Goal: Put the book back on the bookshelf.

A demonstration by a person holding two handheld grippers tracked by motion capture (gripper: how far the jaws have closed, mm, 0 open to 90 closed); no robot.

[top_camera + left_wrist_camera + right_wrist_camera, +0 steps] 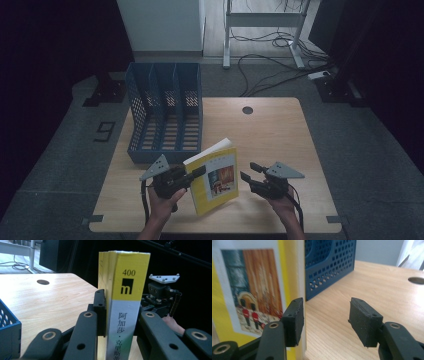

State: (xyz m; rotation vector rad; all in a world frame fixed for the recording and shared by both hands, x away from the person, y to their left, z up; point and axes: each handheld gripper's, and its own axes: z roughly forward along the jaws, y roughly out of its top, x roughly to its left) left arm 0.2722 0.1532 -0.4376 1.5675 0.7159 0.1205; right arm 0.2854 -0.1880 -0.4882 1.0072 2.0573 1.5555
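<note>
Toward the 6 o'clock edge of the wooden tabletop (pixel 270 130), a yellow book (pixel 216 176) stands tilted on its lower edge, its picture cover turned toward 3 o'clock and its white page block uppermost. The left hand-held gripper (pixel 197 173) comes at it from 9 o'clock and pinches it: in the left gripper view the book (pixel 126 302) rises upright between the two black jaws, spine facing the camera, with both pads pressed against its sides. The right hand-held gripper (pixel 248 172) sits at 3 o'clock of the book, just beside it, its jaws spread with bare wood between them; in the right gripper view one pad lies close by the fore-edge of the cover (pixel 249 290). A blue file rack (pixel 167 112) stands at 11 o'clock of the book, near it.
</note>
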